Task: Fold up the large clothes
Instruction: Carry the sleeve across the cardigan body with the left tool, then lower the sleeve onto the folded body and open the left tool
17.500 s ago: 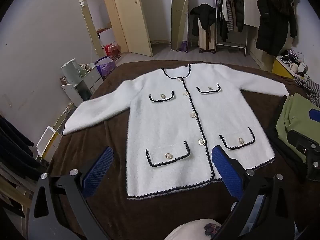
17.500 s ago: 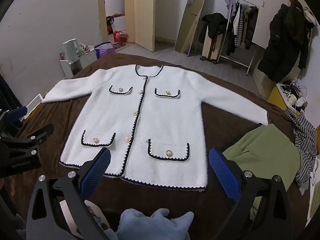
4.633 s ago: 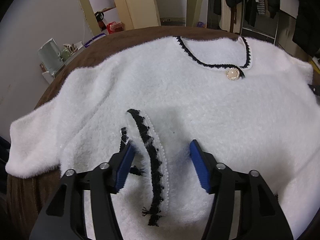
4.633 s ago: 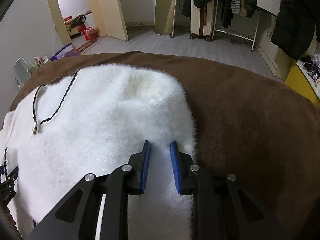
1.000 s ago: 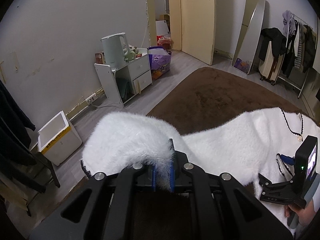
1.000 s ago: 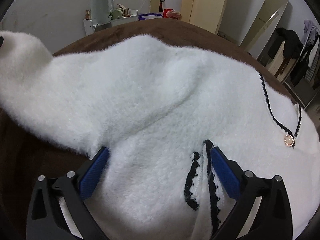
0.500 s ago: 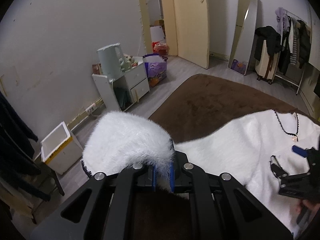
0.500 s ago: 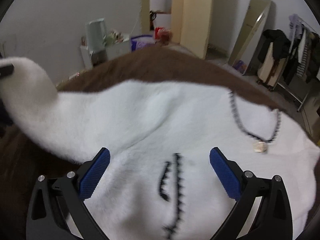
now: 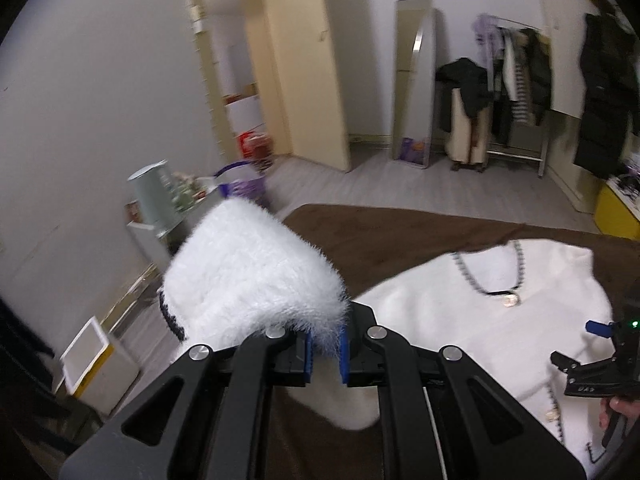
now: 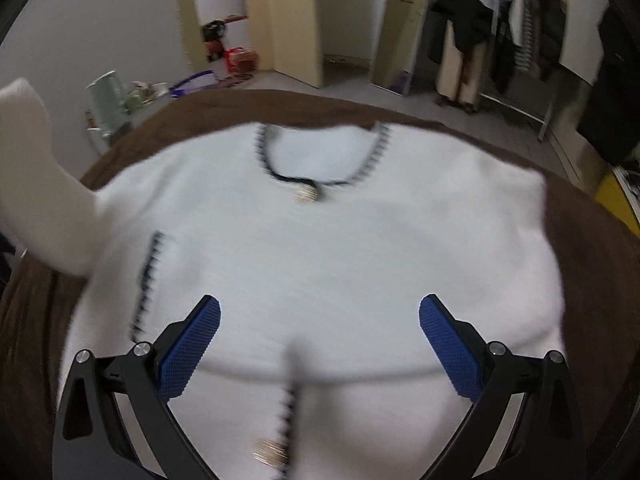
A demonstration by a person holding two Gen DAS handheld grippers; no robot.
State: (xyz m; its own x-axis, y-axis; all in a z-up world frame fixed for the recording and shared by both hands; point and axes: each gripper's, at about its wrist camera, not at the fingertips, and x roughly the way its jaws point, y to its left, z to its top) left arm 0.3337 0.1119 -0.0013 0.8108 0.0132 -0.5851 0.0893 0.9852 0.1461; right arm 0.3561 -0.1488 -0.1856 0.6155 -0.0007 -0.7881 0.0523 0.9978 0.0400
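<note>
The left gripper (image 9: 324,350) is clamped on the white cardigan's sleeve (image 9: 248,276), lifted above the cardigan. The right gripper (image 10: 320,344) hovers over the cardigan's front, jaws wide apart.

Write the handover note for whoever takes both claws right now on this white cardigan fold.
Left claw: shut on the cardigan's sleeve cuff, lifted off the bed.
Right claw: open, empty, over the cardigan body.
Cardigan lies front up on the brown blanket, neckline at the far side.
Done: the other sleeve appears already folded in; it no longer sticks out.
Left: lay the held sleeve across the body, release, then fold the body.
</note>
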